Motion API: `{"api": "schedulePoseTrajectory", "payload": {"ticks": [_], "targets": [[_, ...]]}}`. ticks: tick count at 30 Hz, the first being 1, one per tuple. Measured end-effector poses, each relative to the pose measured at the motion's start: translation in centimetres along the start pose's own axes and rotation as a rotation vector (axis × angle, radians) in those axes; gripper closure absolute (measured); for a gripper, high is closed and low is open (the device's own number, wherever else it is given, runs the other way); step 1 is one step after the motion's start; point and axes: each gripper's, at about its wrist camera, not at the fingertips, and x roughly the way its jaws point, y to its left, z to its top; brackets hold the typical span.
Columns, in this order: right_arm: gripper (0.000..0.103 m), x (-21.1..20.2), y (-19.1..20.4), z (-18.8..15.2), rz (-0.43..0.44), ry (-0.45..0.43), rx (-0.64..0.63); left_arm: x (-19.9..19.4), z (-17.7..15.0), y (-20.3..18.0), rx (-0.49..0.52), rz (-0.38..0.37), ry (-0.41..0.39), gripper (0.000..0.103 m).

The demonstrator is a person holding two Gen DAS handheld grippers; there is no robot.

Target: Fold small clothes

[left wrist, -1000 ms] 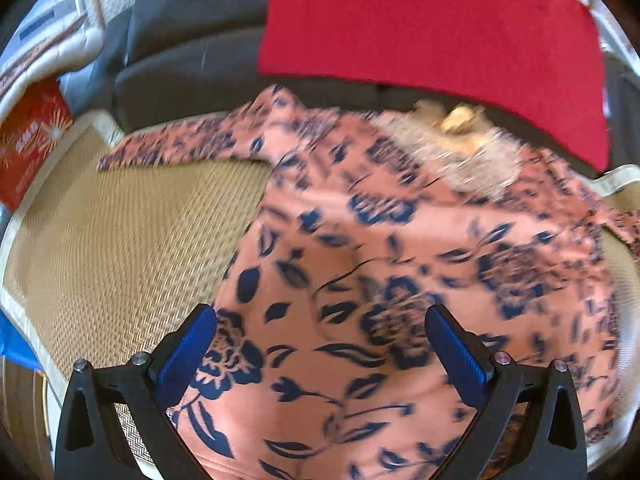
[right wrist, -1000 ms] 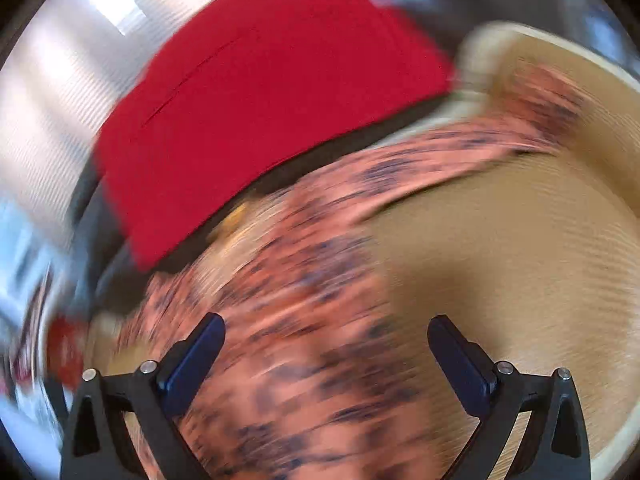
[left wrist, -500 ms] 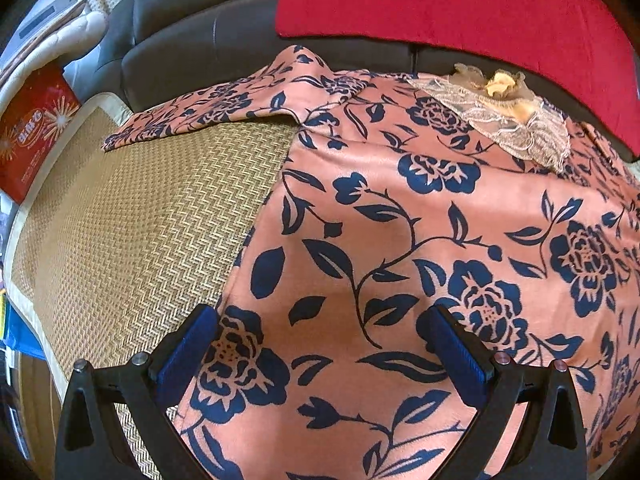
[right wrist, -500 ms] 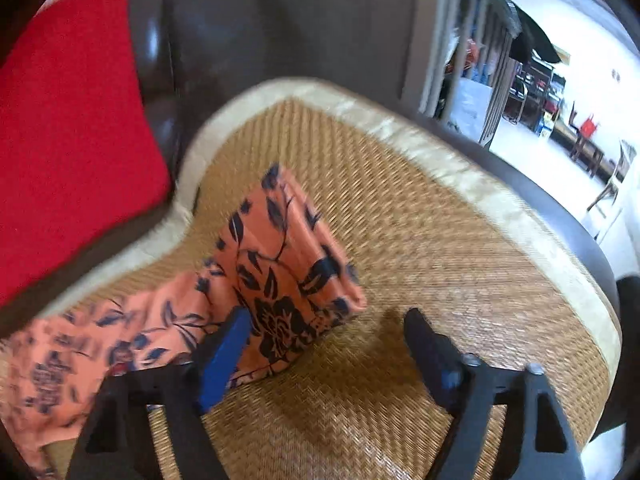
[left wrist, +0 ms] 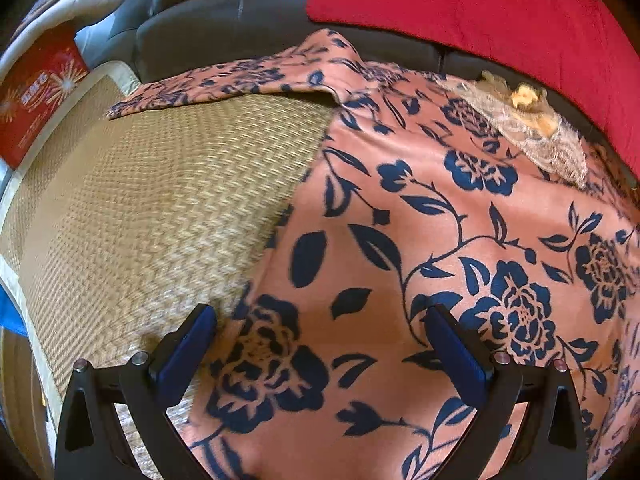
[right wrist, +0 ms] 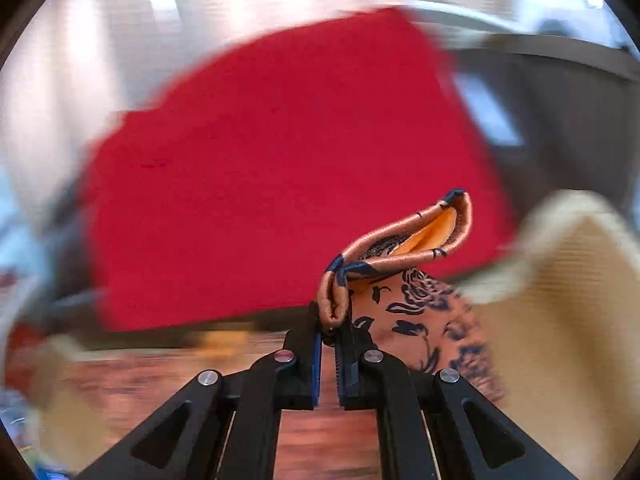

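A salmon-pink garment [left wrist: 420, 240] with a dark blue flower print lies spread across a woven straw mat [left wrist: 152, 208] on a dark sofa [left wrist: 224, 12].

The left gripper [left wrist: 320, 344] points steeply down over the garment's lower part. Its two blue-padded fingers [left wrist: 188, 350] stand wide apart and pinch nothing. The left finger sits just over the cloth's side edge, where cloth meets mat; the right finger is over the printed cloth. A sleeve stretches away ahead of the fingers to the left, and a lace collar [left wrist: 532, 132] with a yellow trim lies ahead to the right, near a red cushion [left wrist: 480, 20].

The right gripper [right wrist: 328, 340] has just been closing, and its fingers are now pressed together on a cuff [right wrist: 400, 248] of the same garment. The hem stands up in a curled loop just beyond the fingertips, with more printed cloth hanging to their right. The background is streaked with blur, and the red cushion fills the view behind the cuff.

The step in hand looks like folding the right sleeve in over the body. To do it well, the pinch should likely stay firm on the hem and carry the sleeve low and level across. The left gripper could press or pinch the body near its fingers so the slippery-looking cloth does not drag along.
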Motion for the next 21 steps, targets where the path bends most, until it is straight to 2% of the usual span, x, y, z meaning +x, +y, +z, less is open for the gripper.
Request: {"api": "schedulePoseTrajectory", "payload": {"ticks": [2,4,5,6,8,9,11,14,15,16,18,21], "targets": [[0.094,1.3,6.4,-1.9,0.133,0.037,0.008,-0.6,0.0,0.8,-0.021,-0.003,-0.007,0.000],[0.071,4.6,11.1,-5.1,0.226,0.130,0.037,-1.2,0.2,2.0,-0.054,-0.012,-0.018,0.000],[0.028,6.1,12.1,-6.5,0.261,0.179,0.053,-1.4,0.4,2.4,-0.065,-0.017,-0.023,0.000],[0.013,8.1,12.9,-8.6,0.298,0.244,0.075,-1.6,0.5,2.9,-0.078,-0.022,-0.028,0.000],[0.014,10.4,12.9,-12.2,0.342,0.344,0.102,-1.9,0.9,3.5,-0.097,-0.031,-0.041,0.000],[0.014,10.2,12.2,-14.1,0.346,0.365,0.102,-2.1,1.2,3.6,-0.104,-0.041,-0.048,0.000],[0.014,9.1,9.1,-15.2,0.314,0.344,0.107,-2.1,1.9,3.4,-0.111,-0.072,-0.045,0.000],[0.014,6.8,3.6,-16.1,0.274,0.294,0.160,-2.1,4.1,1.4,-0.119,-0.199,-0.033,0.000],[0.014,5.9,2.0,-16.5,0.260,0.279,0.158,-2.1,5.4,0.0,-0.117,-0.273,-0.030,0.000],[0.014,5.3,0.7,-16.7,0.248,0.266,0.156,-2.1,6.1,-0.9,-0.114,-0.307,-0.033,0.000],[0.014,4.0,-1.9,-17.1,0.237,0.245,0.171,-1.7,8.6,-3.7,-0.113,-0.424,-0.023,0.000],[0.014,3.7,-3.4,-18.1,0.231,0.235,0.195,0.4,12.0,-8.0,-0.135,-0.562,0.053,0.000]]}}
